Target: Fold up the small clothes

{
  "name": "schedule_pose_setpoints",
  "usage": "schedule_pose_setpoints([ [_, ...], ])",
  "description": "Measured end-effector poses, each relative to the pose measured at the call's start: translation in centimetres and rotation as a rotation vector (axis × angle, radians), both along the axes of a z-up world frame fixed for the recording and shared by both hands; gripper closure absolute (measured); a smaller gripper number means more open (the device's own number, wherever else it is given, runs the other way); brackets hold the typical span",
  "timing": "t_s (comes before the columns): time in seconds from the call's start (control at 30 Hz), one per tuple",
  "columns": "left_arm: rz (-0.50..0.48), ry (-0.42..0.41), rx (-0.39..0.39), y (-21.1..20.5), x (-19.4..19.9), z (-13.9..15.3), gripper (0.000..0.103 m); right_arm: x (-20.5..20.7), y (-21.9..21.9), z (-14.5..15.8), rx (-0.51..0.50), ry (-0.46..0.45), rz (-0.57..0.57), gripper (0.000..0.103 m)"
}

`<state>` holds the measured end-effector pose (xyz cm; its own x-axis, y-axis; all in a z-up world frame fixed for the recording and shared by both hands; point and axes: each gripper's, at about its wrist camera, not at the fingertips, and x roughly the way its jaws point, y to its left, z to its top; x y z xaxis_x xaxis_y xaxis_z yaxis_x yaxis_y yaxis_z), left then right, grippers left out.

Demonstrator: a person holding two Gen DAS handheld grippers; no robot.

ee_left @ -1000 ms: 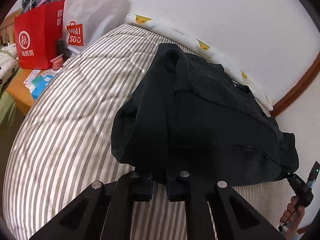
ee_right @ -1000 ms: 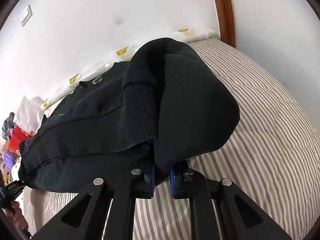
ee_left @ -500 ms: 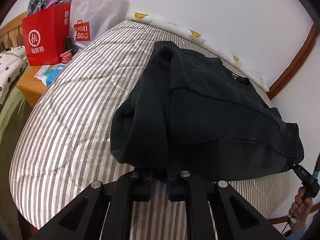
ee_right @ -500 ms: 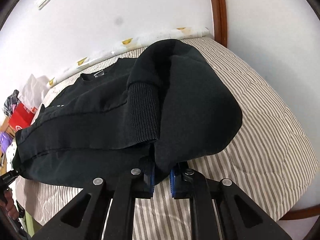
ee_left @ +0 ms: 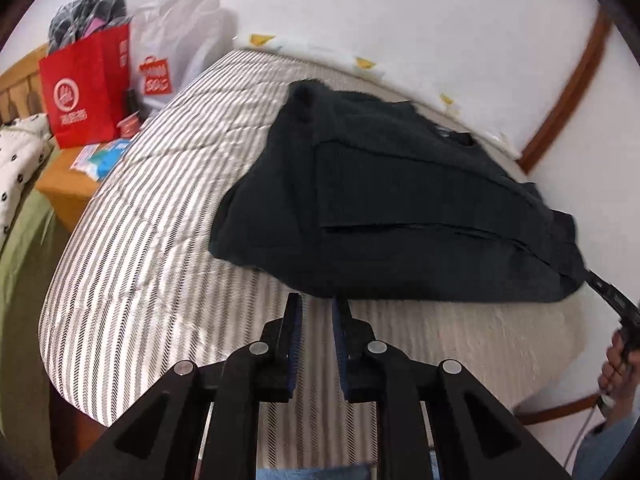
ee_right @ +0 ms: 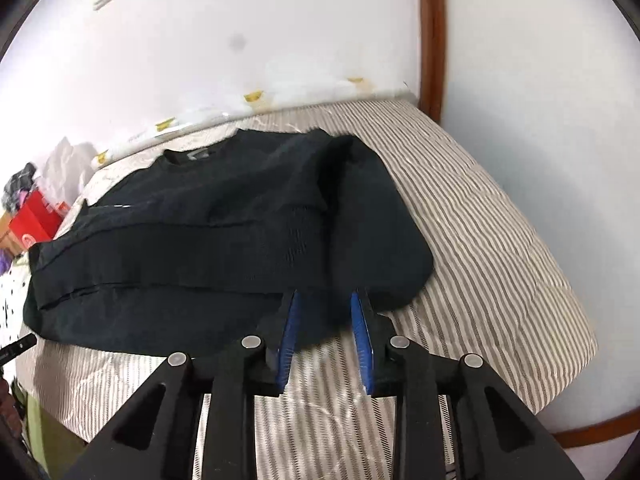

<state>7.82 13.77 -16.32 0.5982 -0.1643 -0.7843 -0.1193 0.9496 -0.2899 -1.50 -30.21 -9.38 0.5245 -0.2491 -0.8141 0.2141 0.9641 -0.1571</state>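
Note:
A black sweater (ee_left: 400,200) lies folded on the striped mattress (ee_left: 160,240), its sleeves laid over the body. My left gripper (ee_left: 316,304) hovers at the sweater's near edge. Its jaws are opening, and nothing is pressed between the blue pads. In the right wrist view the same sweater (ee_right: 200,240) spreads to the left. My right gripper (ee_right: 326,300) is at its near hem, jaws opening, and the cloth lies loose at the tips without being pinched. The right gripper's tip (ee_left: 612,300) and the hand holding it show at the left wrist view's right edge.
A red paper bag (ee_left: 84,88) and a white shopping bag (ee_left: 172,52) stand at the mattress's far left, beside a wooden nightstand (ee_left: 68,192). A white wall and a brown wooden bed frame (ee_left: 560,120) border the far side. The mattress edge (ee_right: 560,360) drops off nearby.
Both grippers held the sweater's lifted hem before. Now they have let go and drawn back, and the sweater has dropped flat onto the mattress.

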Motion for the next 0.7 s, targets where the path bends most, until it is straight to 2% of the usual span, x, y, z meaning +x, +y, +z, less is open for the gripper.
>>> schedule_pose_setpoints([
  [0.13,-0.058,-0.053,-0.019,-0.8,-0.2,1.2,0.083,0.2,2.4,0.1,0.012,-0.001,0.093,0.076],
  [0.33,-0.080,-0.046,-0.069,-1.6,2.0,1.0,0.083,1.1,4.8,-2.3,0.076,0.053,0.173,0.077],
  [0.53,-0.086,-0.030,-0.077,-2.0,3.8,0.2,0.083,1.8,4.4,-5.1,0.118,0.104,0.151,0.081],
  [0.7,-0.095,-0.034,-0.068,-2.0,4.9,0.2,0.083,2.7,3.8,-5.8,0.119,0.105,0.139,0.084],
])
